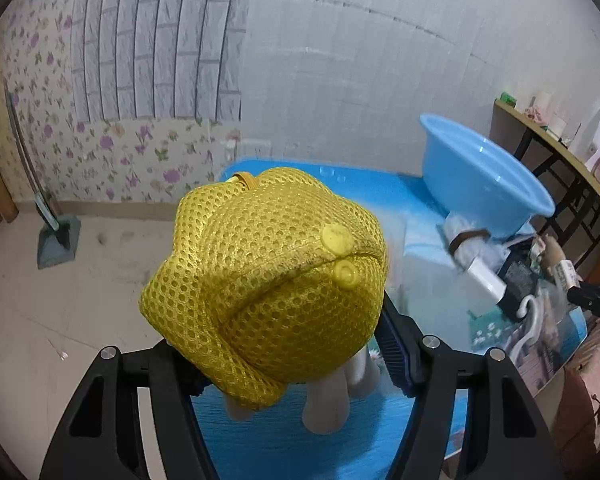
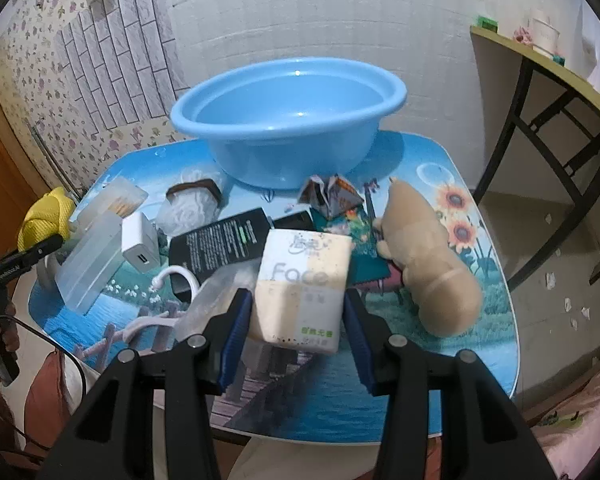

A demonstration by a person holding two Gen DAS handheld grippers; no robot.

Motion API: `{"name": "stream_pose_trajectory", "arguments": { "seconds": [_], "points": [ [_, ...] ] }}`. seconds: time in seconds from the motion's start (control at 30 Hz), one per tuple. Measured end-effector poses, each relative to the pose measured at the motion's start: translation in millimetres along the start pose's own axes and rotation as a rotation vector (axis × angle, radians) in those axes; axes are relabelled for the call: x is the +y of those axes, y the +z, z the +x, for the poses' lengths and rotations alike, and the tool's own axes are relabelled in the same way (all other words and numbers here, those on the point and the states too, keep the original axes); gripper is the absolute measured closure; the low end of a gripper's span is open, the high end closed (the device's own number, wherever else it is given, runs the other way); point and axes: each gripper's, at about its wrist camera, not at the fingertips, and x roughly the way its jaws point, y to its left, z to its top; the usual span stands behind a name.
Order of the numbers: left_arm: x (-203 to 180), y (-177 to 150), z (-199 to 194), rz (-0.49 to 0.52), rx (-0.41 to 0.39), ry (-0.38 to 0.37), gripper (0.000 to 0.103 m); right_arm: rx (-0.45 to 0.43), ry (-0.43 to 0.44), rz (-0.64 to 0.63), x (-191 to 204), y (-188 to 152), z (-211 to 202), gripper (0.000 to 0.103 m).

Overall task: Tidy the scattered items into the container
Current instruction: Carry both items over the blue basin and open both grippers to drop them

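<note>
The right hand-held gripper (image 2: 298, 314) is closed on a tissue pack (image 2: 302, 288), its blue pads pressed to the pack's two long sides, so the pack's long axis runs straight ahead towards the blue basin (image 2: 288, 120) at the far edge of the surface (image 2: 480, 344); this hand looks the nearer to it. The left hand-held gripper (image 1: 284, 344) holds a yellow mesh-capped toy (image 1: 266, 280) between its jaws, though whether both pads press on it cannot be told; from here the basin lies off to the right. Still scattered between gripper and basin are a black box (image 2: 220, 244), a white charger (image 2: 140, 246), a plush animal (image 2: 428, 256) and clear cases (image 2: 90, 264). The round surface carries a lake-and-sunflower print; beyond it stand white tiled walls, floral wallpaper and a side desk (image 2: 540, 60)
</note>
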Motion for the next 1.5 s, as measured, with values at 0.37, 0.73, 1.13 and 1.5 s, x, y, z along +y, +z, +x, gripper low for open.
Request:
{"name": "stream_pose_trajectory", "arguments": {
  "seconds": [0.37, 0.73, 1.13, 1.5],
  "points": [
    [-54, 46, -32, 0.059, -0.073, -0.064, 0.036, -0.092, 0.058, -0.005, -1, 20, -21, 0.057],
    [-159, 87, 0, 0.199, -0.059, -0.181, 0.036, -0.186, 0.136, -0.023, -6, 66, -19, 0.057],
    [-232, 108, 75, 0.270, 0.040, -0.212, 0.034, -0.180, 0.167, -0.034, -28, 98, 23, 0.057],
    [-227, 109, 89, 0.274, 0.040, -0.200, 0.028, -0.179, 0.180, -0.007, -36, 112, 39, 0.057]
  ]
}}
